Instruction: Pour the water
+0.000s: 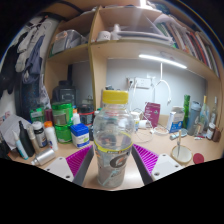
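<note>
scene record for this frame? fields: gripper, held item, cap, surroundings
gripper: gripper, fingers close on either side of the bottle, pads appear to press it
held item: clear plastic bottle, upright, between the fingers
cap: yellow cap, on
surroundings: cluttered desk beyond; green bottle to one side; shelves above
pour status: not begun, bottle not tilted

Clear plastic bottle [111, 140], yellow cap on, white label with yellow-grey print. Upright, near, centred between the jaws' purple pads [146, 156]. Grip contact can't be confirmed.
</note>
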`<state>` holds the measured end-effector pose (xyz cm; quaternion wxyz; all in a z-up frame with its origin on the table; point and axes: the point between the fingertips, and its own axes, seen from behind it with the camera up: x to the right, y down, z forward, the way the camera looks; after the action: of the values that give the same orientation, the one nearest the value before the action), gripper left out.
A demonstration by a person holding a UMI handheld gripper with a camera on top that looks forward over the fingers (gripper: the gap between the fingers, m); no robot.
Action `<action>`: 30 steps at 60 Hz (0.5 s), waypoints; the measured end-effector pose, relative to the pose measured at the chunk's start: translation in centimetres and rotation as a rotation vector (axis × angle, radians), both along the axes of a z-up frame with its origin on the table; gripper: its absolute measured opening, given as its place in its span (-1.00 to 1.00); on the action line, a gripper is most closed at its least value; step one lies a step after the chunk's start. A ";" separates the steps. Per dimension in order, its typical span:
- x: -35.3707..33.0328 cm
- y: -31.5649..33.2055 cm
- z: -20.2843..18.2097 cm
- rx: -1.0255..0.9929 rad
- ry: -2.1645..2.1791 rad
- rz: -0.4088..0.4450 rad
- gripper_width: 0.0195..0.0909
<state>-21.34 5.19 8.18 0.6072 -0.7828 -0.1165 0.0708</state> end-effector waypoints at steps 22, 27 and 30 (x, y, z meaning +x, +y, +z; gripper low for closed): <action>0.7 3.2 -2.5 -0.021 0.019 -0.110 -0.15; 0.3 3.3 -2.6 -0.046 -0.001 -0.074 -0.25; 0.3 3.5 -2.6 -0.060 0.004 -0.063 -0.25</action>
<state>-21.07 8.65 5.59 0.5855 -0.8039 -0.0883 0.0566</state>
